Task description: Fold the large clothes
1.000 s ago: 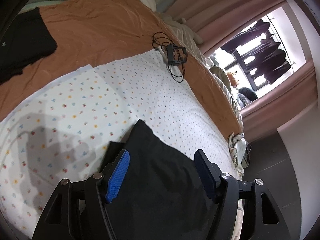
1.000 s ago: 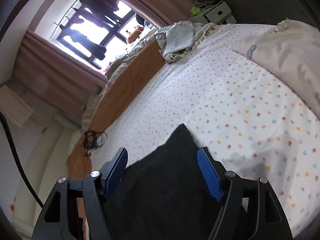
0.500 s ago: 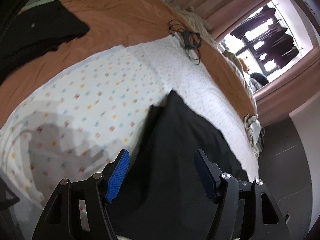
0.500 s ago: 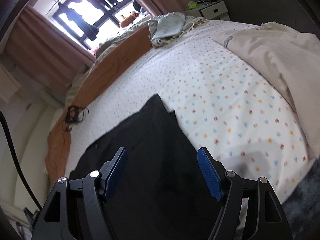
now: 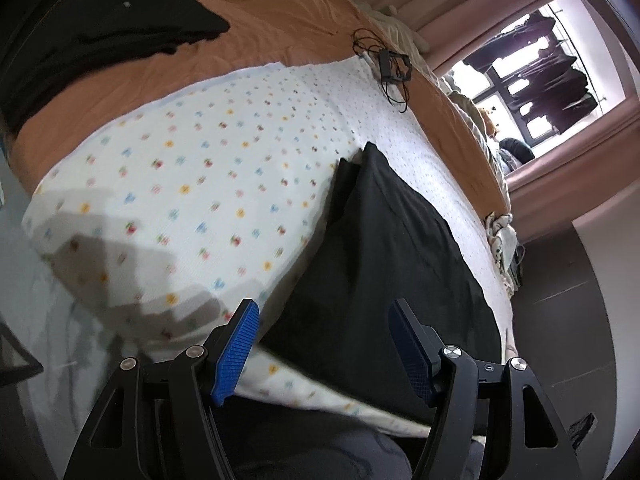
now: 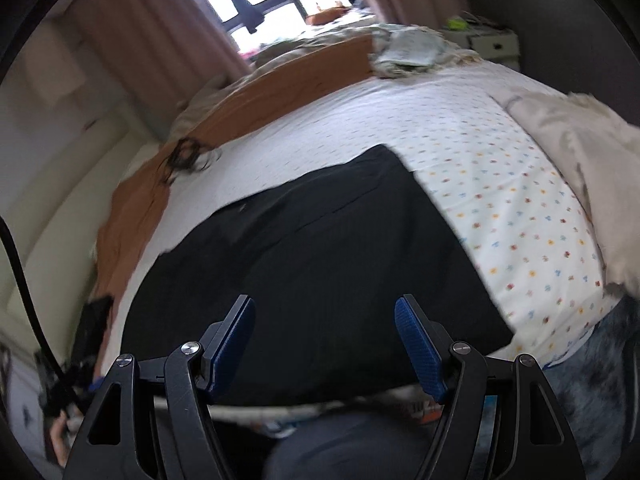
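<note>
A black garment [image 5: 384,248] lies folded flat on the white dotted sheet [image 5: 192,184] near the bed's front edge. It also shows in the right wrist view [image 6: 320,264]. My left gripper [image 5: 324,348] is open and empty, held off the bed's edge, back from the garment's near end. My right gripper [image 6: 324,344] is open and empty, held back from the garment's near edge.
An orange cover [image 5: 260,12] lies at the far side with another black garment [image 5: 92,44] and a black cable bundle [image 5: 388,68] on it. A cream garment [image 6: 576,148] lies at the right. A crumpled cloth [image 6: 408,52] sits at the far corner. A window [image 5: 532,80] is beyond.
Both grippers have pulled back and away from the black garment toward the bed's front edge. The garment stays flat on the sheet.
</note>
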Motion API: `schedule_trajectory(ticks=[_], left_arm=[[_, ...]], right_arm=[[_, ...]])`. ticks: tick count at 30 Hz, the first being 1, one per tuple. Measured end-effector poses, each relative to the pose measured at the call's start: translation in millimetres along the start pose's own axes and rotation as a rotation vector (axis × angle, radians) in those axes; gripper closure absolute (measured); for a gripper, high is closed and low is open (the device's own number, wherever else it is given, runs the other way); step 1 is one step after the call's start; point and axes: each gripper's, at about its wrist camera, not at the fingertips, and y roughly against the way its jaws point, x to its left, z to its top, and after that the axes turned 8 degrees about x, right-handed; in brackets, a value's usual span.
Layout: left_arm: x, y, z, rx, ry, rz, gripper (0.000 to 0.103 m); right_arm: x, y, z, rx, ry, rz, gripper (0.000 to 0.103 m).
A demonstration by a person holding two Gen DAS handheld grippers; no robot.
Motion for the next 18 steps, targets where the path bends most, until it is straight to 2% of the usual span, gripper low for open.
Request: schedule_trajectory(ticks=[3,12,18], left_arm=[[6,12,-9,0.0,0.004,-0.014,0.035],[12,43,-31,-0.002,-0.034,-0.033,0.035],[28,31,-41,0.019,-0.006,-0.091,0.035]], right_arm=[[26,-4,-21,0.025,0.067,-0.02,0.03],[82,-16,-69,0.063,0.163,-0.034,0.03],[114,-35,-85,0.11,0.244,-0.07,0.03]])
